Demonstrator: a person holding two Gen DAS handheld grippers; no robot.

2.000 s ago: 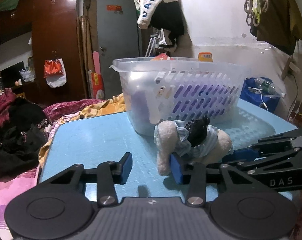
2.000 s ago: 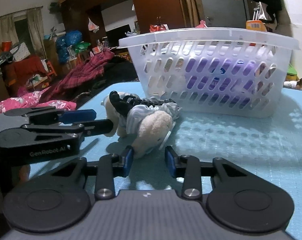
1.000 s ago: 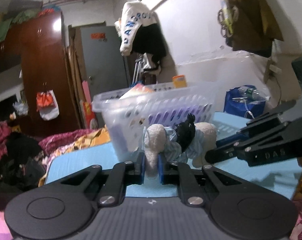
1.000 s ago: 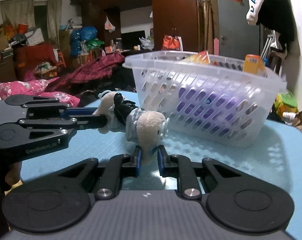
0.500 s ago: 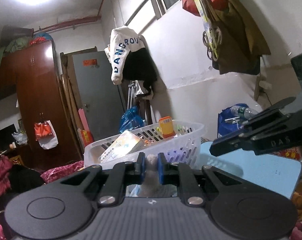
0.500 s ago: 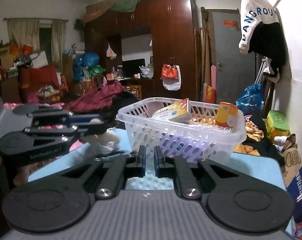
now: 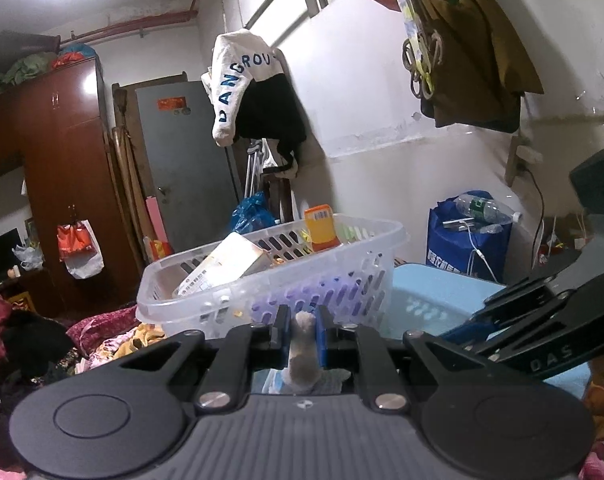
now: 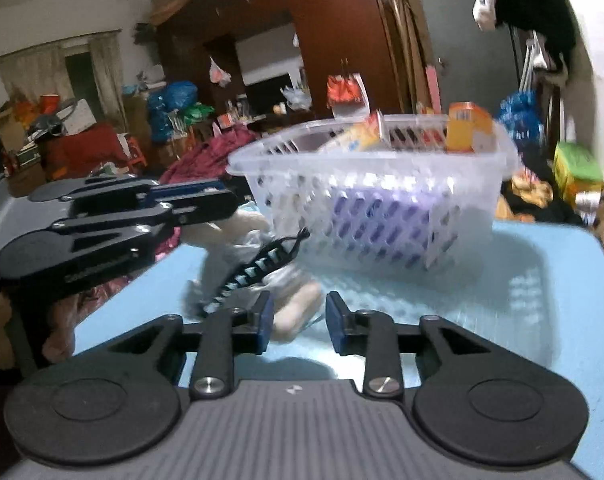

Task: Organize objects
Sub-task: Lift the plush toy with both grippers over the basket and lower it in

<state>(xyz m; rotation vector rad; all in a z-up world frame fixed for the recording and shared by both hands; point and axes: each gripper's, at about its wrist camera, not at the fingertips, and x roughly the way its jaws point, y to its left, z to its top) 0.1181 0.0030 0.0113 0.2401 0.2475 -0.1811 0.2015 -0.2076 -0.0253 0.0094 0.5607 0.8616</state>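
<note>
Right tongs (image 8: pixel 296 322) have released the plush toy (image 7: pixel 303 354); left tongs (image 7: pixel 300 334) grip it.

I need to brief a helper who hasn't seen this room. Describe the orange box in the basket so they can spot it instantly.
Find the blue table and the clear slotted plastic basket standing on it. The orange box stands upright at the basket's far corner, poking above the rim. Unlike the pale carton lying tilted beside it, it is bright orange with a white label near its top.
</note>
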